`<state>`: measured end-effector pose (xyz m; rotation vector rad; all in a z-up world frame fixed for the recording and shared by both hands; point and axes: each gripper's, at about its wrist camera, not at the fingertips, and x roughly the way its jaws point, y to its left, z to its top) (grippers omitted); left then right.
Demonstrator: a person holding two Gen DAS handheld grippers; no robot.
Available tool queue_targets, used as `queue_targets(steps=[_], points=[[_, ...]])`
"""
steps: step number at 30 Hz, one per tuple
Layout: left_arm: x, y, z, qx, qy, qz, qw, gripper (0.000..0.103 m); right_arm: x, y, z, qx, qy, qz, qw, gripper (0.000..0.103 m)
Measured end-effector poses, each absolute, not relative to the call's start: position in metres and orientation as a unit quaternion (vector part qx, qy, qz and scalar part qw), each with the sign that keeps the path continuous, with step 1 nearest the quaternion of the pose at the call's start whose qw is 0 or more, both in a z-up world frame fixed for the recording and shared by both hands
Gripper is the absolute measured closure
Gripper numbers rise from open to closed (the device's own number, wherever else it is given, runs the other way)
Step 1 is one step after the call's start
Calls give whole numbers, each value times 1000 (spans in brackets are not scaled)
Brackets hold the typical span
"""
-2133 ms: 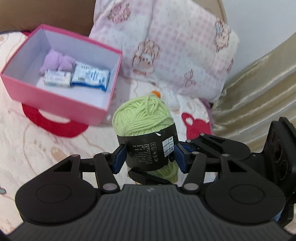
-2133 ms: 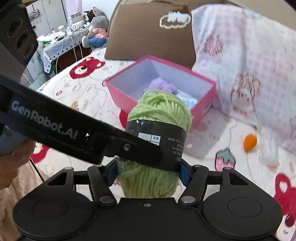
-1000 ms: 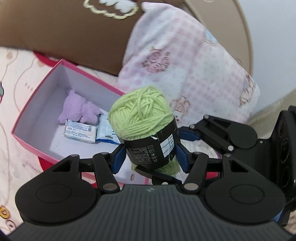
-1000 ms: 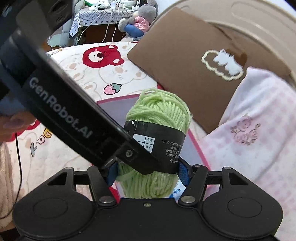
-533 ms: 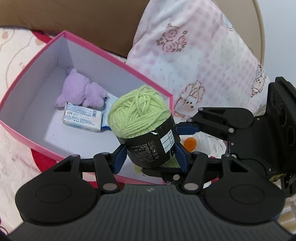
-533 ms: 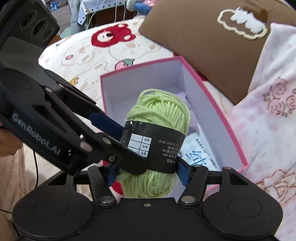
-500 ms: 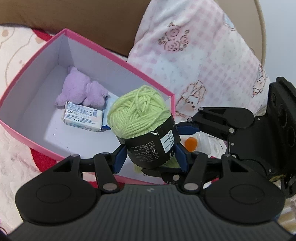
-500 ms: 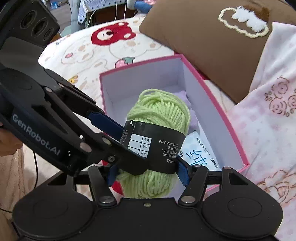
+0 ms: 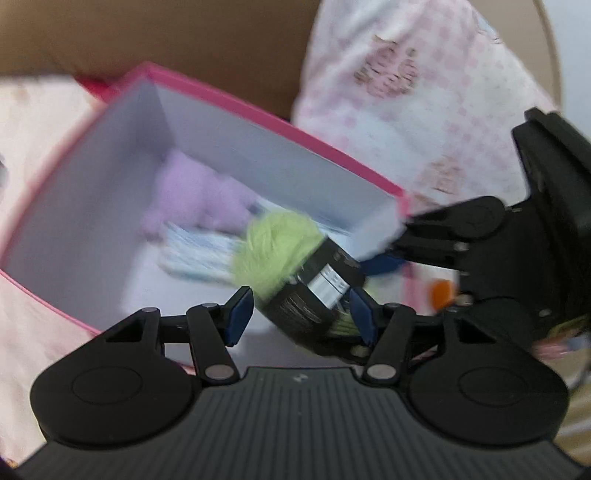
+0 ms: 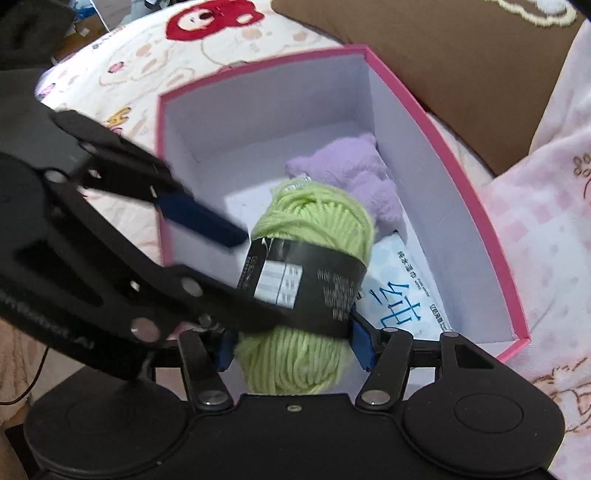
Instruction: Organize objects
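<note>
A green yarn ball (image 9: 280, 254) with a black paper band hangs inside the pink box (image 9: 258, 110), low over its white floor. My right gripper (image 10: 292, 345) is shut on the yarn ball (image 10: 310, 221) below the band, its jaws closing tighter. My left gripper (image 9: 300, 295) straddles the same ball from the side. The ball lies tilted between its pads, which touch it only near their tips; that view is blurred. In the box (image 10: 461, 192) lie a purple plush toy (image 10: 347, 166) and tissue packs (image 10: 402, 295), just beyond and beside the ball.
A brown pillow (image 10: 461, 55) lies behind the box and a pink checked pillow (image 9: 424, 92) to its right. A small orange thing (image 9: 441, 291) sits on the bear-print sheet (image 10: 184, 26) past the box's right wall.
Both grippers have sunk with the yarn ball from above the box down into it. The ball now sits tilted in the left gripper, and the box walls look closer.
</note>
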<state>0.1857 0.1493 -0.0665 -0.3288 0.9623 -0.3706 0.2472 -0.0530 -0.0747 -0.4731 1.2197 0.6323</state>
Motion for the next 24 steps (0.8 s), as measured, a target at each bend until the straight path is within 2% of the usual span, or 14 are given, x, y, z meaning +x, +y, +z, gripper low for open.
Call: queue_targets(steps=[11, 18, 22, 24], points=[[194, 138, -78, -111, 453, -192, 863, 51, 250, -46, -90, -228, 568, 344, 712, 40], [206, 141, -94, -125, 457, -192, 859, 52, 258, -56, -94, -217, 579, 327, 714, 35], [203, 136, -93, -99, 447, -194, 867, 59, 250, -58, -91, -239, 570, 324, 716, 34], [202, 133, -93, -86, 446, -195, 869, 59, 244, -60, -86, -251, 561, 317, 722, 34]])
